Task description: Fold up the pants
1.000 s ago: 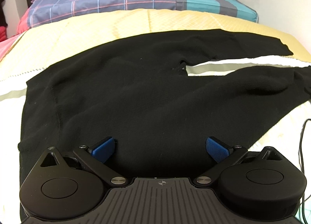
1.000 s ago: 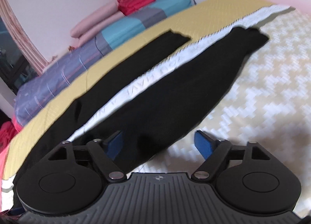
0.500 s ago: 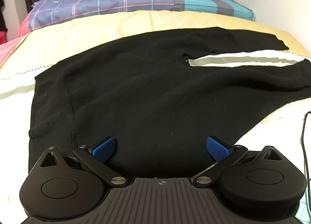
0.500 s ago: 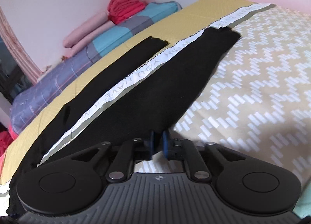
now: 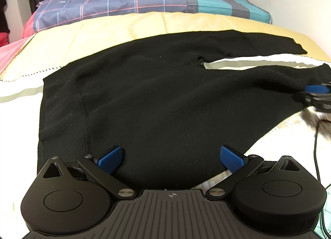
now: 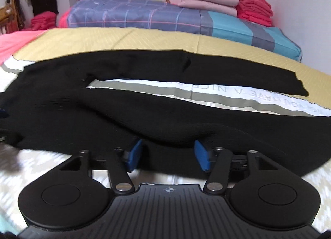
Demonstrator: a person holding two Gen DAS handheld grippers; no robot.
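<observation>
Your left gripper (image 5: 171, 157): blue pads (image 5: 109, 159) spread wide, nothing pinched. The black pants (image 5: 165, 98) fill the gap between them, cloth under the fingers near the waist end; can't tell if the pads touch it.

Your right gripper (image 6: 168, 156): jaws about half apart and opening. Blue pads (image 6: 134, 155) sit at the near edge of the closer pant leg, with a raised fold of black cloth just ahead of the gap. Pads not pressing on it. From the left wrist view the right gripper is a blurred shape at the far right edge, at the side of that same leg.

Pants lie spread flat across the bed (image 6: 144, 38), waistband toward the bed's left side, both legs running out to the right. The legs split apart, and a white strip of bedsheet with grey printed lettering (image 6: 238, 94) shows between them. The far leg lies on the yellow quilted cover (image 5: 144, 23), its cuff near the right edge of the bed. The near leg lies over the white-and-beige patterned cover (image 6: 41, 162).

Beyond the pants, at the far side of the bed: a plaid blue and teal folded blanket (image 6: 165, 17), with a folded pink stack (image 6: 206, 0) and a folded red stack (image 6: 254, 9) on top of it, against the wall. A black cable (image 5: 316, 156) runs down the right edge of the left wrist view.
</observation>
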